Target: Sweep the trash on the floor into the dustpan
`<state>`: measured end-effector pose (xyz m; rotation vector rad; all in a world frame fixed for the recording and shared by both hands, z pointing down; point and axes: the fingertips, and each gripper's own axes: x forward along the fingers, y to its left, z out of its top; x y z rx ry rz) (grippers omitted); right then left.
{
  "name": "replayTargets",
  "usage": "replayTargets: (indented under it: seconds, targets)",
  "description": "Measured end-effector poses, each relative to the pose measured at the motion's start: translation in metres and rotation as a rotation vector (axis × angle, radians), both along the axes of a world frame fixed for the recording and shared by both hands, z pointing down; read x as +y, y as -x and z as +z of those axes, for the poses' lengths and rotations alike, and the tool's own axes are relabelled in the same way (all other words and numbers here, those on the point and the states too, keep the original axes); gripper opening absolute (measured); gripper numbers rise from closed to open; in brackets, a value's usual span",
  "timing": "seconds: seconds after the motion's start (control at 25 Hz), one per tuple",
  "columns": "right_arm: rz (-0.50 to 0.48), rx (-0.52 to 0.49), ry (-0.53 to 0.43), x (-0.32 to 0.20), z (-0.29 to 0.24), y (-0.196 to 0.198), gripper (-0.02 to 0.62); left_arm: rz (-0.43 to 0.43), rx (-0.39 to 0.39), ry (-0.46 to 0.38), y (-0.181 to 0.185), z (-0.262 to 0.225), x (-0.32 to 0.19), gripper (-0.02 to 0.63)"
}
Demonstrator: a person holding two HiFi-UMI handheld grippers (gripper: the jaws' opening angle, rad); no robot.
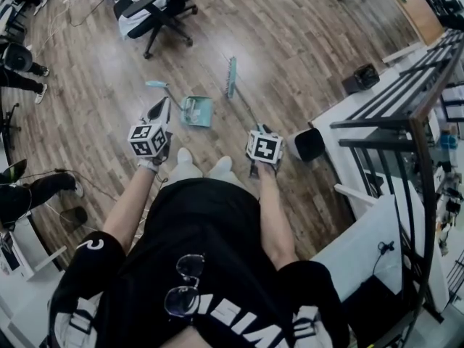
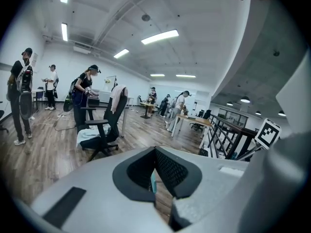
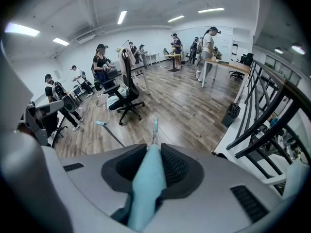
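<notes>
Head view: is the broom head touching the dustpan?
No. The broom head lies clear of the dustpan, with a strip of bare floor showing between them.

Open floor [image 1: 290,42] surrounds the dustpan [image 1: 197,111]; an office chair [image 1: 156,9] stands beyond, a black bin [image 1: 309,144] at right.

two grippers: left gripper [image 2: 155,169], right gripper [image 3: 153,159]; one broom [image 1: 230,77]; one dustpan [image 1: 197,112]; one office chair [image 1: 155,9] far left; two white shoes [image 1: 185,164] near.
</notes>
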<state>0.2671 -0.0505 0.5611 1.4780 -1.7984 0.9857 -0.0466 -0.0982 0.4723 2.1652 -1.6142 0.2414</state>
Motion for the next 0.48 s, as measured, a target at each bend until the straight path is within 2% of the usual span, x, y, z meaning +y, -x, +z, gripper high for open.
replayTargets:
  seconds: [0.48]
  targets:
    - [-0.055,0.024,0.037,-0.007,0.014,0.016,0.084,-0.107,-0.001,0.014,0.040,0.005,0.020,-0.002]
